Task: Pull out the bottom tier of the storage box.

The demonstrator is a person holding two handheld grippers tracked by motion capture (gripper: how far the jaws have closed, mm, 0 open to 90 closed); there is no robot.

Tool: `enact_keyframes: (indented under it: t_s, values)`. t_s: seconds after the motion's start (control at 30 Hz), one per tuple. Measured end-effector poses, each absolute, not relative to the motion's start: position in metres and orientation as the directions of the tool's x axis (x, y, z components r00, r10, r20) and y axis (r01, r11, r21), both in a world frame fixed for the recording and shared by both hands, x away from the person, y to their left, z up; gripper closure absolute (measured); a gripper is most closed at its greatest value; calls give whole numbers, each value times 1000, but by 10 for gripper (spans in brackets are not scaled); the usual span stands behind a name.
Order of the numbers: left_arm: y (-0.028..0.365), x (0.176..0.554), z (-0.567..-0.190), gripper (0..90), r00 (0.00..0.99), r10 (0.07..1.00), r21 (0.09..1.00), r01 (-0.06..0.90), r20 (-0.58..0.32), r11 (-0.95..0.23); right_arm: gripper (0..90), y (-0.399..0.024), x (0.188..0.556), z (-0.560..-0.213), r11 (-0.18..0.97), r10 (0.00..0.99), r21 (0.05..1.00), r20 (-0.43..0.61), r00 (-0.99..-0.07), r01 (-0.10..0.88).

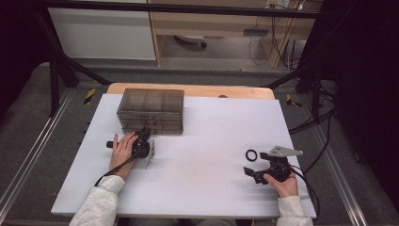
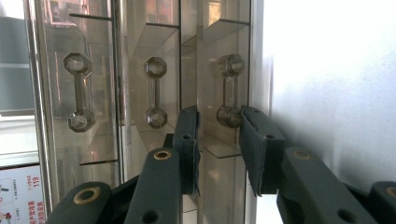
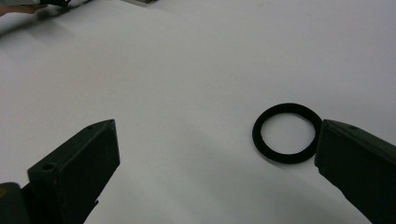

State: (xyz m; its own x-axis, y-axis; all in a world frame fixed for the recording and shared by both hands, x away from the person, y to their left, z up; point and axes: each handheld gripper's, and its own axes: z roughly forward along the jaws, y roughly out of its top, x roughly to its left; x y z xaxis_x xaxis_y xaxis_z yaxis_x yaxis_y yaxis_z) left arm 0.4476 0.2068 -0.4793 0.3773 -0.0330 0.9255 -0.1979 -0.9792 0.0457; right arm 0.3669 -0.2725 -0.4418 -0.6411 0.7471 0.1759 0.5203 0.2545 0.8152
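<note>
The left gripper is at the front of a smoky see-through drawer box, and its two black jaws stand one on each side of a small clear drawer handle. The jaws are partly closed around the lower knob of that handle. A thin gap seems to show on each side, so I cannot tell for sure if the pads are pinching it yet. In the left gripper view the handle's long side runs up and down, and two more handles like it sit in a row beside it. The right gripper rests low over the white table, with its jaws spread wide and nothing held. A black ring lies flat on the table just by the tip of one of its jaws, close to touching. The ring is near the right gripper and well apart from the box. The inside of the drawers is hard to see through the dark plastic.
</note>
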Motion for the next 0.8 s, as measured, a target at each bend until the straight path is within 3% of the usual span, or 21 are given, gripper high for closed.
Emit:
enact_keyframes:
  t_s: [0.8]
  values:
    - [208,440,-479,685,375,-40,42,-206,926,-978,5,-272,367,-442,255,747,815,175,-641,520]
